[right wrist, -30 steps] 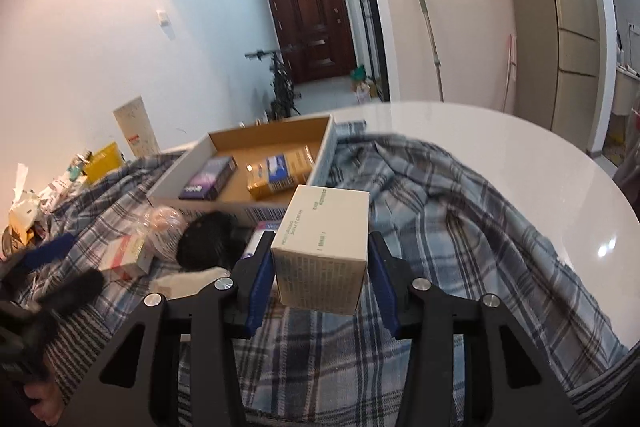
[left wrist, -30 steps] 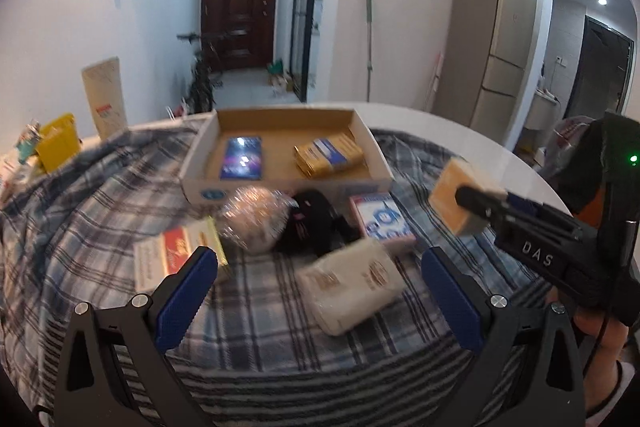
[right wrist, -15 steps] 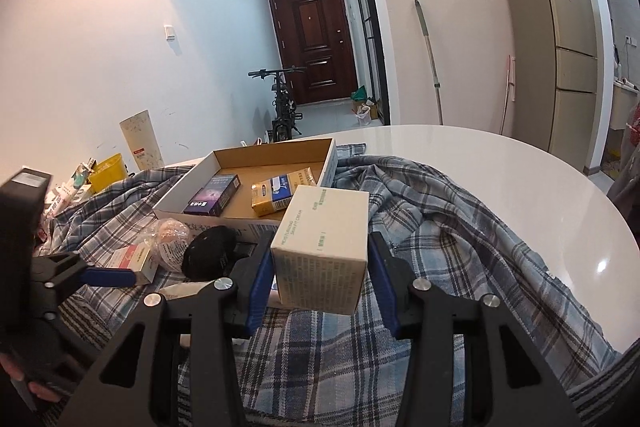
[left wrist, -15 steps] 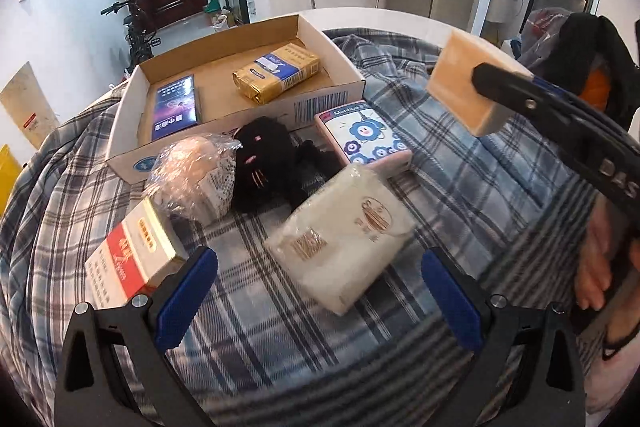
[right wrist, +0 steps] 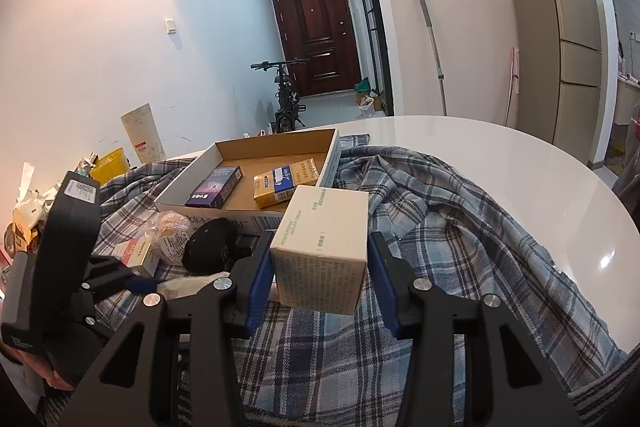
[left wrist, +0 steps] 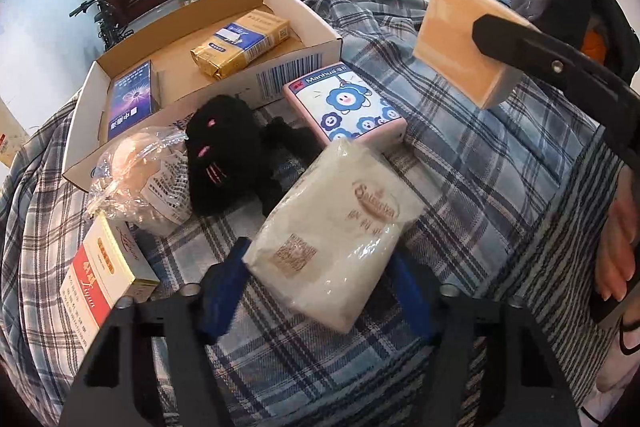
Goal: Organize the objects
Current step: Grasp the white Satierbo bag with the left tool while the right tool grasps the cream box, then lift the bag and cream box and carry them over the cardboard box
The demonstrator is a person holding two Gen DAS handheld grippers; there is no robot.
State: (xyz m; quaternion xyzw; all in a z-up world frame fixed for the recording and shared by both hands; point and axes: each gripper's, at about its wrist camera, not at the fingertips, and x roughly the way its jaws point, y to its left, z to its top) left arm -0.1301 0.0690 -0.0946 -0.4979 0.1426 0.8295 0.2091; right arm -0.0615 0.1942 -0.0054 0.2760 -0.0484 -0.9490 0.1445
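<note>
My left gripper point(left wrist: 316, 291) is closed around the near end of a white tissue pack point(left wrist: 336, 239) that lies on the plaid cloth. My right gripper point(right wrist: 320, 267) is shut on a cream cardboard box point(right wrist: 320, 247) and holds it above the cloth; the box also shows in the left wrist view point(left wrist: 460, 43). A shallow cardboard tray point(left wrist: 304, 23) behind holds a purple box point(left wrist: 130, 99) and a gold pack point(left wrist: 240, 43). In front of the tray lie a black plush toy point(left wrist: 224, 155), a pink-edged Manhua pack point(left wrist: 344, 103), a clear bag with a round thing point(left wrist: 136, 179) and a red-and-white box point(left wrist: 100, 271).
A plaid cloth point(right wrist: 460, 227) covers most of the round white table point(right wrist: 520, 155). Clutter and a yellow container point(right wrist: 106, 163) sit at the table's far left. A fridge point(right wrist: 560, 27), a door and a bicycle stand beyond the table.
My left gripper has moved down and forward to the tissue pack and its fingers have closed in on it. My right gripper still holds the cream box, raised slightly.
</note>
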